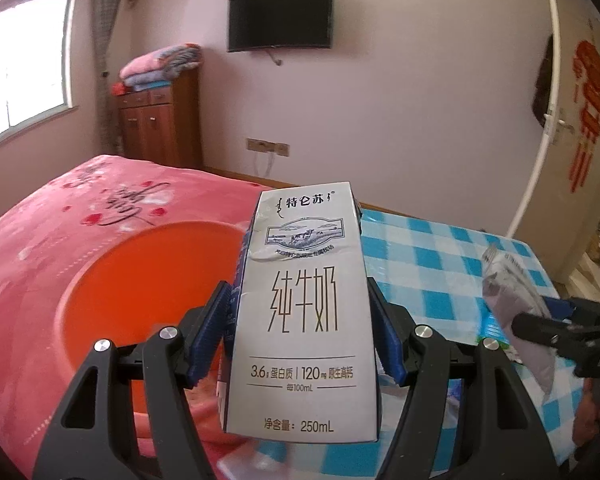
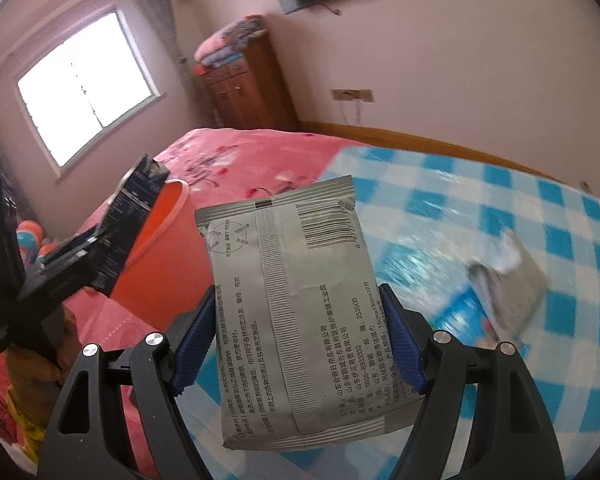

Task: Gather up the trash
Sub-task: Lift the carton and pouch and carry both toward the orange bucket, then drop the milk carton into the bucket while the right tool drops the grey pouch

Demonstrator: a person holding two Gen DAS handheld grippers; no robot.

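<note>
Beside the orange plastic bin point(image 1: 140, 300), seen from my left wrist, my left gripper point(image 1: 300, 324) clamps a white 250 mL milk carton point(image 1: 304, 312) upright between its blue pads, which press its two narrow sides. The carton hides the bin's right rim and the seam where the pink floral bedspread point(image 1: 60, 208) meets the blue-and-white checked cloth point(image 1: 440, 264). Right of the bin, at the frame edge, my right gripper point(image 1: 540, 320) is cut off, a grey packet point(image 1: 512, 292) in it.

From my right wrist, right of the bin point(image 2: 168, 248), my right gripper point(image 2: 298, 340) holds the grey wet-wipe packet point(image 2: 296, 308), printed back facing me, pads squeezing both edges. Farther right on the checked cloth point(image 2: 500, 200) lies more litter point(image 2: 508, 276), too blurred to identify. My left gripper point(image 2: 84, 252) holds the carton point(image 2: 128, 224) at the bin's near rim.
</note>
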